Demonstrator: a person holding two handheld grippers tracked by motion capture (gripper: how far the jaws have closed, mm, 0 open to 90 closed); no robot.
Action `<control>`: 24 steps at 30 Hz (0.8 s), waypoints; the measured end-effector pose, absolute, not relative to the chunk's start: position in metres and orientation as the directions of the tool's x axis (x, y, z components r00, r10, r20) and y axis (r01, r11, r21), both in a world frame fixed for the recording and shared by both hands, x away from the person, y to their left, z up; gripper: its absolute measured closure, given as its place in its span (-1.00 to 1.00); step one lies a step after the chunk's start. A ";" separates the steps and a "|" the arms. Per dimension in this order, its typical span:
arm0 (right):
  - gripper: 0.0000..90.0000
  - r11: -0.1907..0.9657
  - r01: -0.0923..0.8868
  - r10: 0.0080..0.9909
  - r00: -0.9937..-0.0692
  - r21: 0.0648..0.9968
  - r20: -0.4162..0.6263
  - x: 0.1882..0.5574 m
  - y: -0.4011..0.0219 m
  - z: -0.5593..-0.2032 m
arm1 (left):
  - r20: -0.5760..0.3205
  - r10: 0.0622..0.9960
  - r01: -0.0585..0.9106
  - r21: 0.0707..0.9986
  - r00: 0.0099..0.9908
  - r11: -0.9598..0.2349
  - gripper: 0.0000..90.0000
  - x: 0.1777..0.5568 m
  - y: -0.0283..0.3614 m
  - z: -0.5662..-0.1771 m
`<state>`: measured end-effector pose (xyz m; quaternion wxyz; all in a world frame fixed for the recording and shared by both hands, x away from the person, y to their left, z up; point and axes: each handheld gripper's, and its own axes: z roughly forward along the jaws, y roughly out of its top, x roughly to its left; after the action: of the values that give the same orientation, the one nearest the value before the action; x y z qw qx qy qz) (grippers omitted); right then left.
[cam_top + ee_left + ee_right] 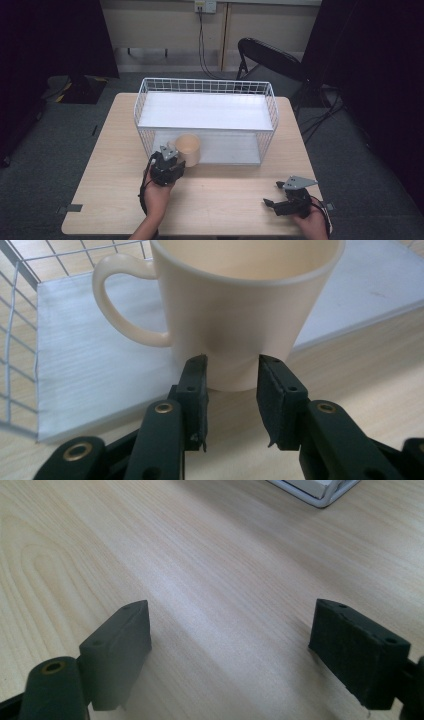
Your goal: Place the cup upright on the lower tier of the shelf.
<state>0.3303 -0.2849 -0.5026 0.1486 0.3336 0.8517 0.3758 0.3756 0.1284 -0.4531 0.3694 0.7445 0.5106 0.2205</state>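
From above, a cream mug (pixel 188 149) stands upright at the front edge of a white wire rack (pixel 206 119) with 2 levels, on the pale wooden surface (pixel 230 197). The left hand-held gripper (pixel 167 165) sits just in front of the mug. The left gripper view adds what the high view hides: the mug's (pixel 235 310) handle points to that view's left, and the 2 jaws stand parted at its base, not clamping it. The right hand-held gripper (pixel 280 197) rests well apart near the surface's front right, its jaws spread wide over bare wood (pixel 210 580).
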 end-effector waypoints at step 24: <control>-0.64 0.495 0.457 0.680 -0.733 0.739 -0.002 0.330 -0.285 -0.503 | -0.052 0.907 0.552 0.808 0.419 -0.208 -0.13 0.396 0.127 -0.457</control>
<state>0.3301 -0.2849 -0.5026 0.1484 0.3338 0.8517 0.3756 0.3957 0.1267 -0.4567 0.3947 0.7440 0.4900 0.2249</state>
